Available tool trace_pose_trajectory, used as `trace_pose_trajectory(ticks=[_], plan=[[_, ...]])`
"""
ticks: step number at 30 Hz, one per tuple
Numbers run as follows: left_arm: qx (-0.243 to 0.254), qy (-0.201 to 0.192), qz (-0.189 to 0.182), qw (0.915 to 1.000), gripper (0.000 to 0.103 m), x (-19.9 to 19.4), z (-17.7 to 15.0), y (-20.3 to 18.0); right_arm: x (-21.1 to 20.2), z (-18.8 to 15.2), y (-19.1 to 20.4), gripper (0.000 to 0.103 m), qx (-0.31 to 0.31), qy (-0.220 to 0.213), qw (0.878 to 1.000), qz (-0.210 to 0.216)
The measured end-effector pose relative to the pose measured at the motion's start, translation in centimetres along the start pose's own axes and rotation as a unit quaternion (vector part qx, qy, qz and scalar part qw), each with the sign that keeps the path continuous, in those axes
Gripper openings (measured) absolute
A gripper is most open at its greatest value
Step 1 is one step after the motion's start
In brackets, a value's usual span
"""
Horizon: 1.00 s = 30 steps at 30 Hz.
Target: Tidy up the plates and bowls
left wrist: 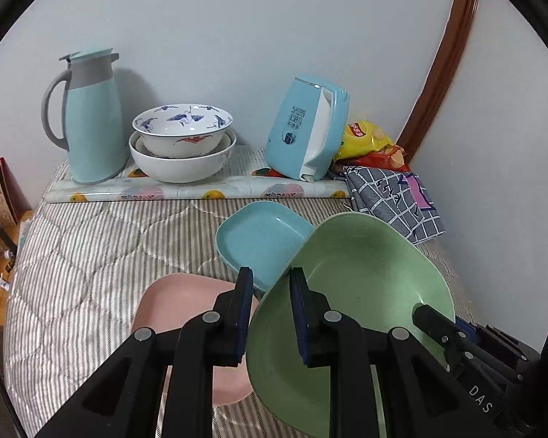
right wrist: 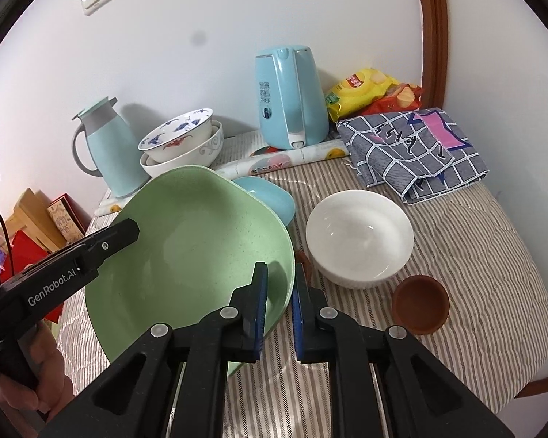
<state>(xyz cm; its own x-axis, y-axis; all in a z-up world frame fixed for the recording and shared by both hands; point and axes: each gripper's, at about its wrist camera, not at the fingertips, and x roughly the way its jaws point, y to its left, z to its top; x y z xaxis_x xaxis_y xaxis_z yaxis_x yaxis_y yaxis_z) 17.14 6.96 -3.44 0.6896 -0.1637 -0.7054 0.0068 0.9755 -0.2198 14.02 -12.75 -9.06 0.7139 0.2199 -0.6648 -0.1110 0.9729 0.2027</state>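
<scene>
Two tongs clamp one green plate (right wrist: 186, 241) by opposite rims, holding it tilted above the striped bed (right wrist: 475, 255): left tongs (left wrist: 270, 281) on its left edge, right tongs (right wrist: 279, 273) on its right. Behind it lies a blue plate (left wrist: 259, 241); further right sit a white bowl (right wrist: 360, 237) and a brown cup (right wrist: 420, 304).

The left wrist camera sits just behind its own gripper's fingers (left wrist: 244, 314) and looks obliquely down across the grey-striped quilted surface (left wrist: 91, 255) toward the pale back wall (left wrist: 237, 36), with the speckled green plastic plate (left wrist: 365, 273) very close. The right wrist camera looks from the plate's other side, equally near and also angled down, facing the same wall. Both views share the green plate, the tall pale-blue thermos jug (left wrist: 91, 127), the stacked white porcelain bowls (left wrist: 182, 146) and the light-blue electric kettle (left wrist: 303, 127).
</scene>
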Motion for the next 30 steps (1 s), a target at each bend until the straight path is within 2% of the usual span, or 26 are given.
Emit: trace_pose_trajectory(ticks=[20, 30], plan=[[-0.031, -0.003, 0.023, 0.9992, 0.020, -2.7, -1.9, 3.8, -0.7, -2.0, 3.4, 0.012, -0.020, 0.003, 0.999, 0.024], [-0.055, 0.021, 0.047, 0.9972, 0.020, -1.5, -3.4, 7.2, 2.4, -3.1, 5.7, 0.011, -0.032, 0.035, 0.998, 0.042]])
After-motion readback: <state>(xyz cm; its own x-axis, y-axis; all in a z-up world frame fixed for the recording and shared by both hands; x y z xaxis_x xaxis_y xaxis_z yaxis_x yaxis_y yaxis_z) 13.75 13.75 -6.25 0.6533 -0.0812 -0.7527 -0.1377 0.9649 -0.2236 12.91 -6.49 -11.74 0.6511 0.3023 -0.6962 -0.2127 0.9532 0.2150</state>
